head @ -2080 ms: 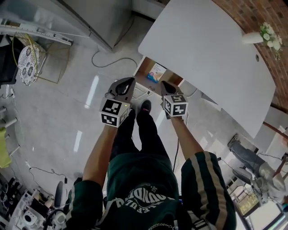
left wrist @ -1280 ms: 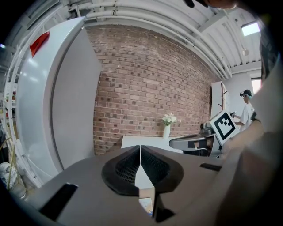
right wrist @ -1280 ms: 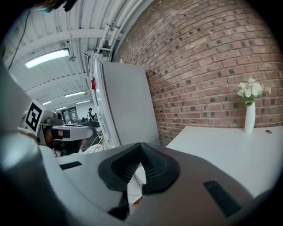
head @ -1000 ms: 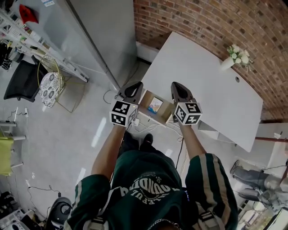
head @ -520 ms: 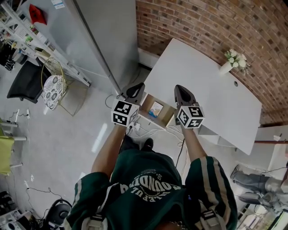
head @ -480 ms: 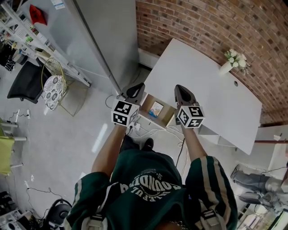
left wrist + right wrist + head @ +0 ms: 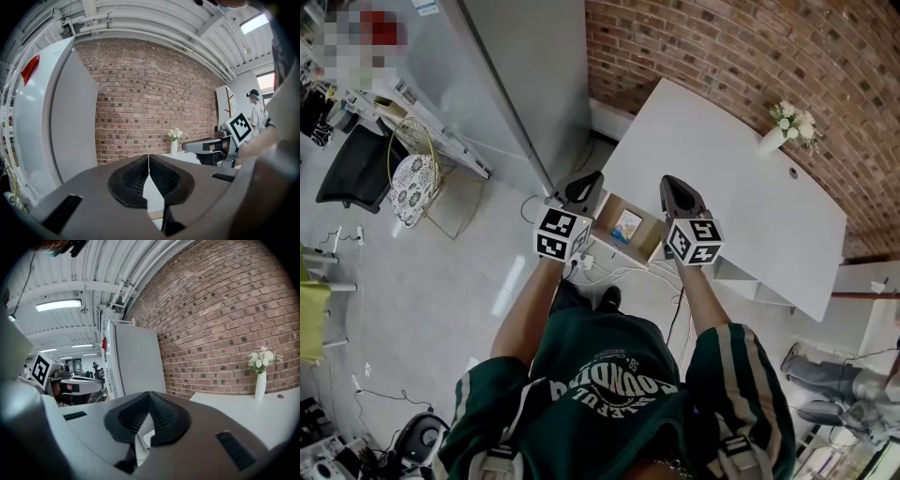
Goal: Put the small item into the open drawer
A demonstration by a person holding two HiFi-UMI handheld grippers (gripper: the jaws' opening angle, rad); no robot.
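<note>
Facing the white table's [image 7: 722, 178] near edge, you hold the left gripper [image 7: 581, 184] and right gripper [image 7: 673, 190] side by side, each with jaws pressed together on nothing. The open drawer [image 7: 645, 246] juts out below that edge, between them, with the small item [image 7: 626, 225] lying inside. Grey floor [image 7: 478, 281] spreads leftward.

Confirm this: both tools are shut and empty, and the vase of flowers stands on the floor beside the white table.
No. The vase of flowers stands on the white table, near the brick wall, as the head view shows. The left tool and right tool are indeed shut and empty.
</note>
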